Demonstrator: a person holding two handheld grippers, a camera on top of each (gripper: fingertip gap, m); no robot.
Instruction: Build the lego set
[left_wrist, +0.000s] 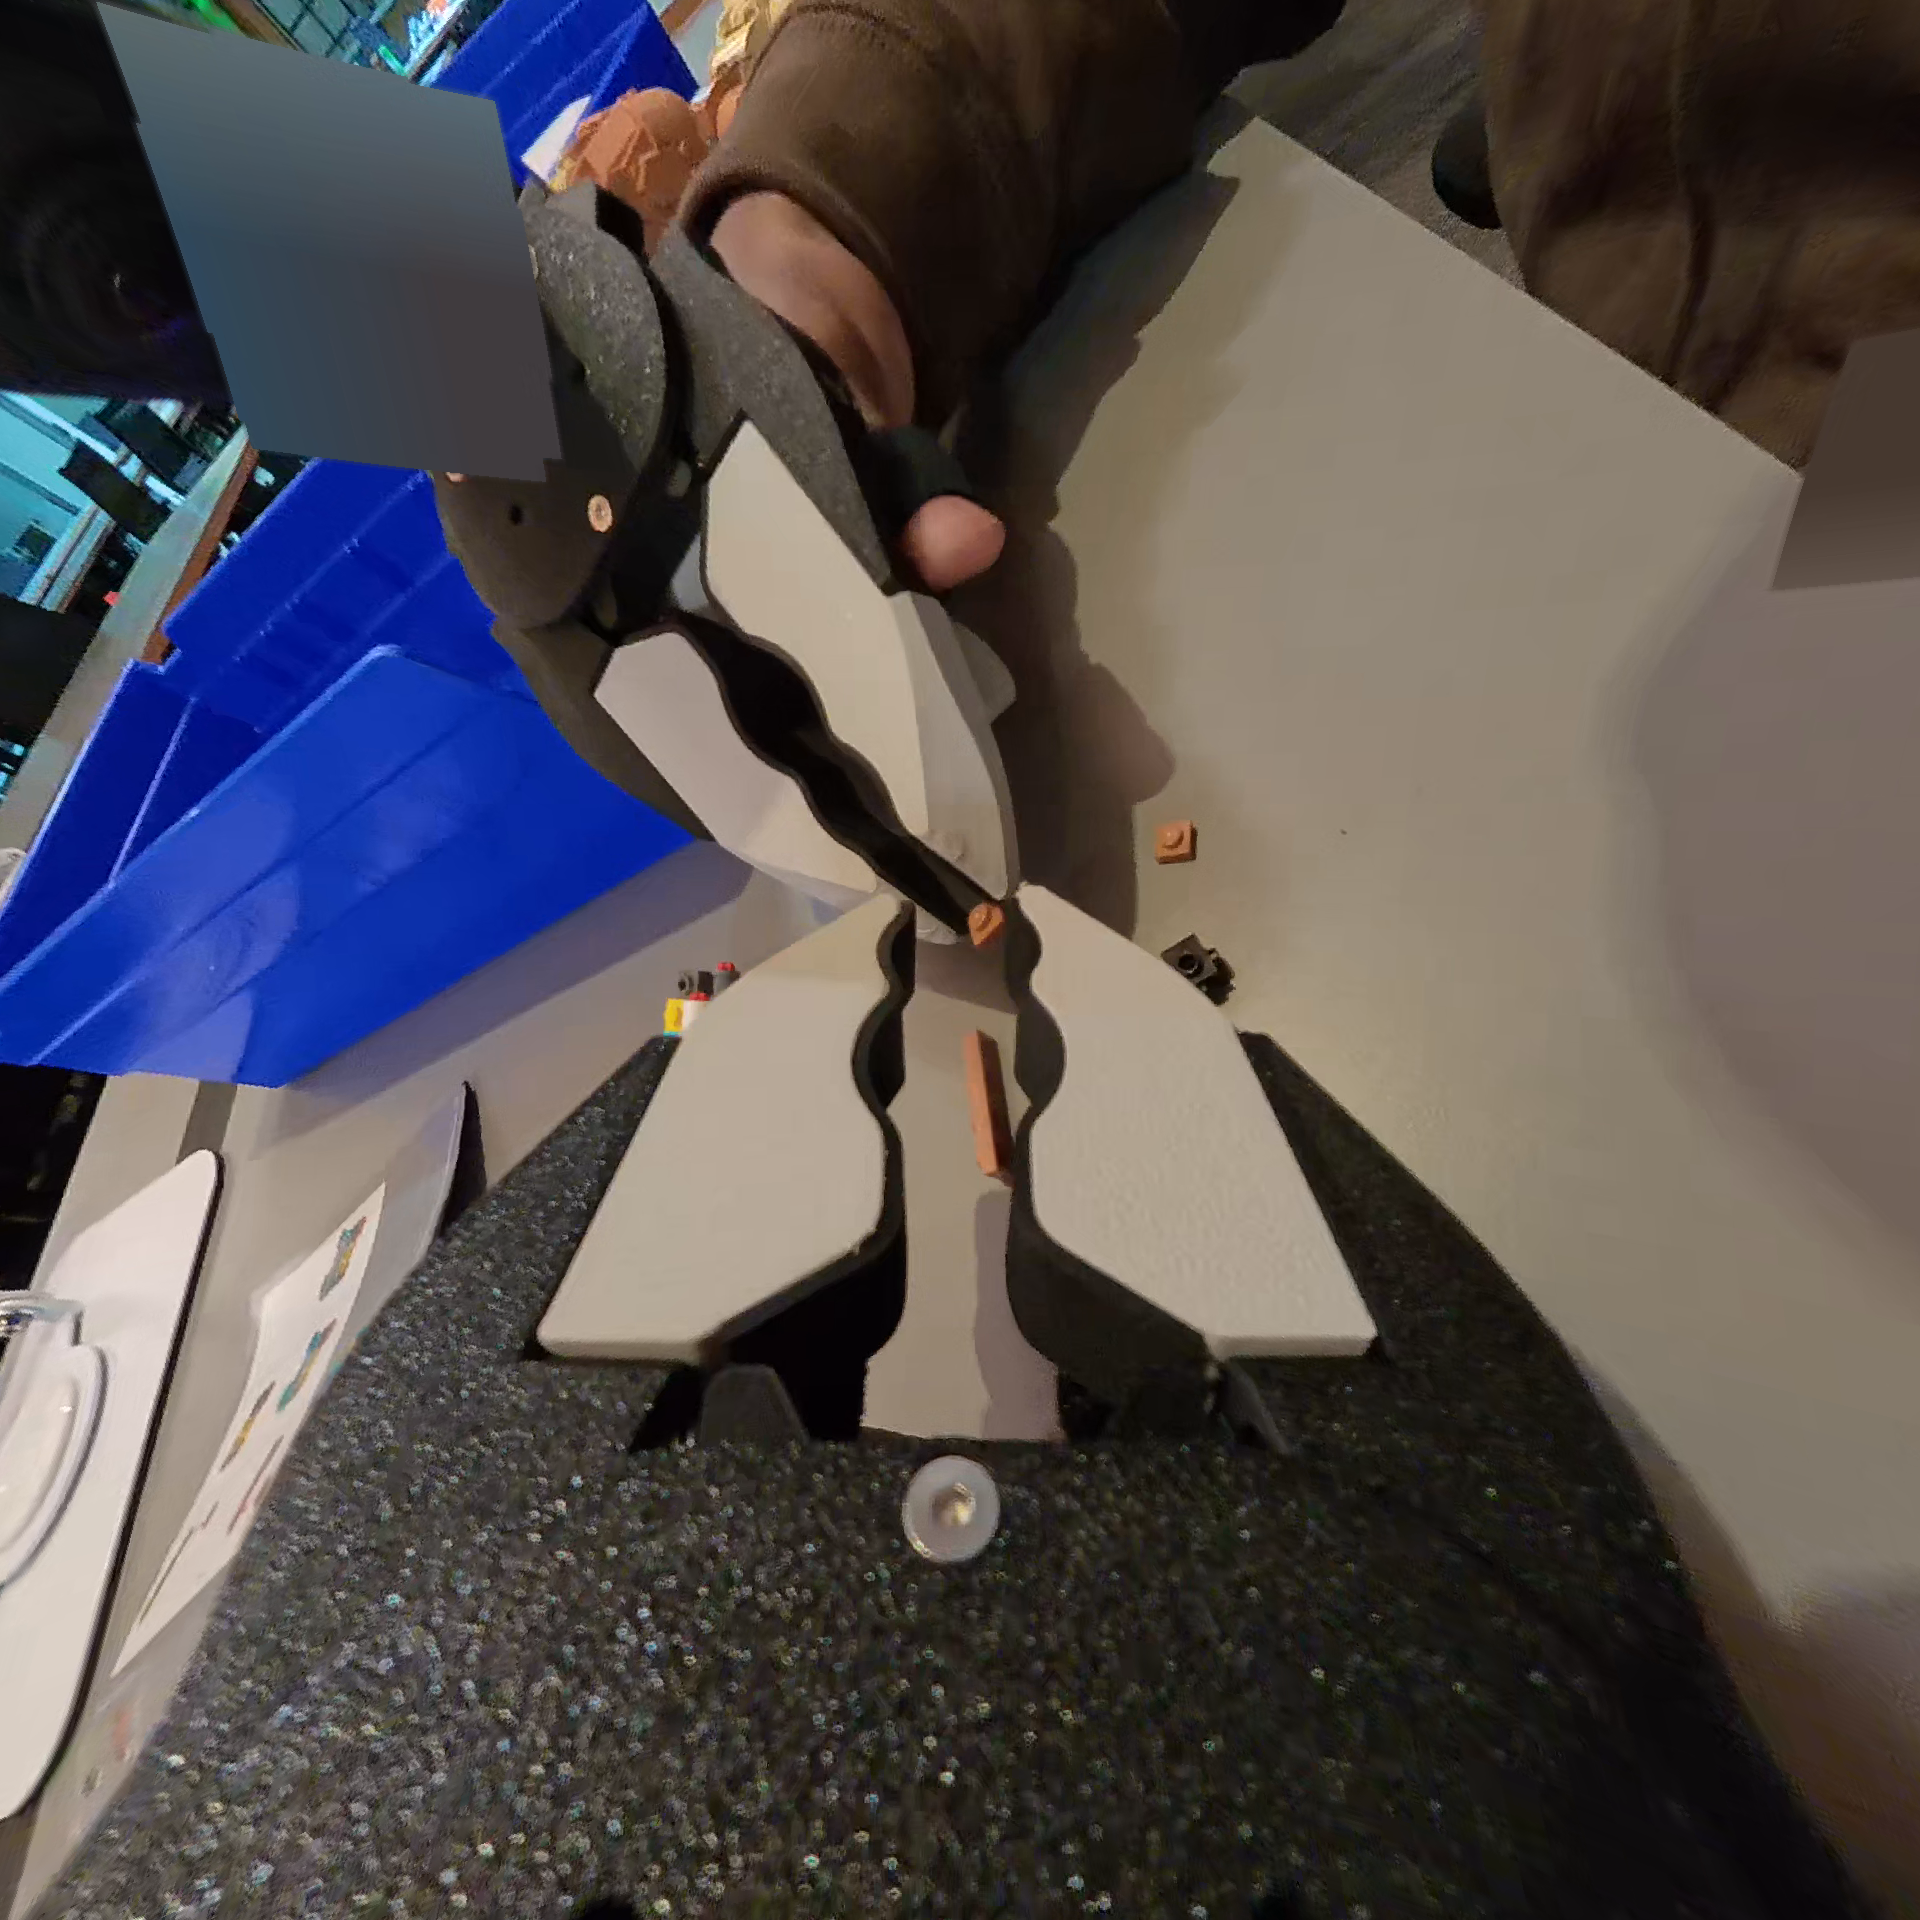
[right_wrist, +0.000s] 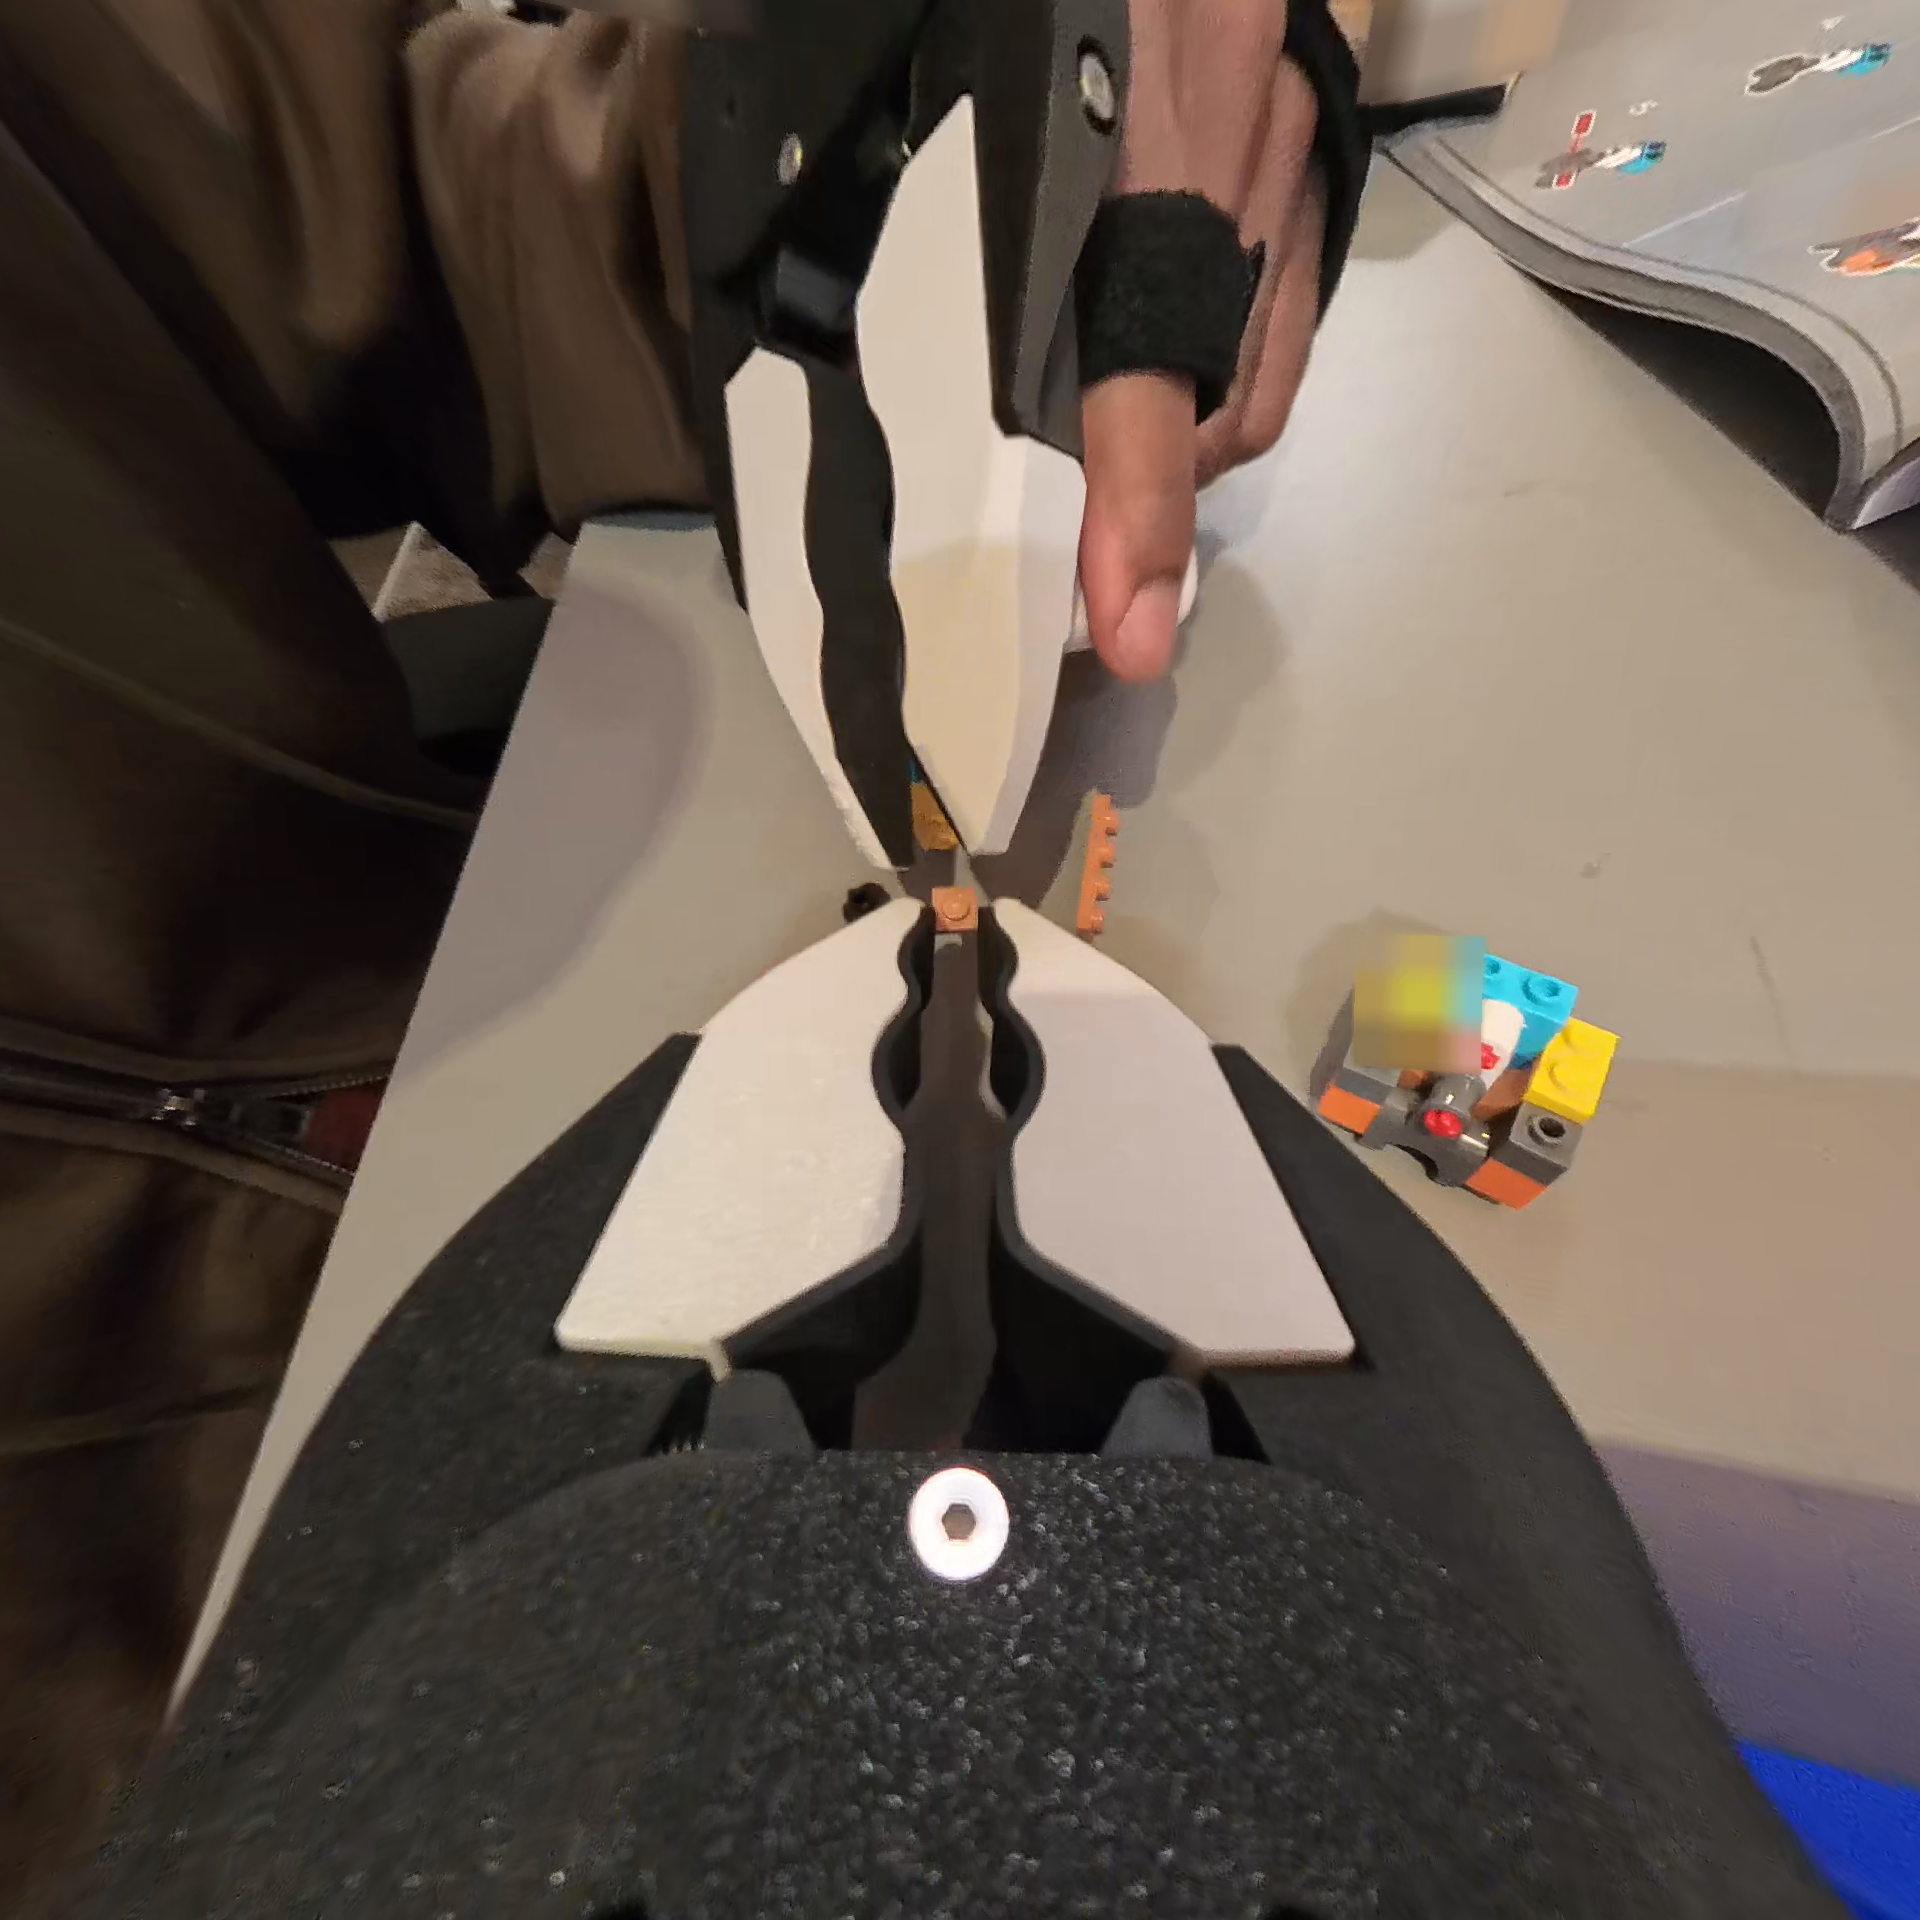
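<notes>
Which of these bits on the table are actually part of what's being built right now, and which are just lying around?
Part of the job: right gripper pinching a small brown plate; left gripper; long brown plate; half-built model; instruction booklet; spare brown plate and black piece, probably.
Just lying about: blue bins; white mat.

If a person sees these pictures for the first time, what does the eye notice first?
The two grippers meeting tip to tip over the grey table, with a small brown stud piece pinched in the right gripper. Then the colourful half-built model on the table, and the blue bins.
</notes>
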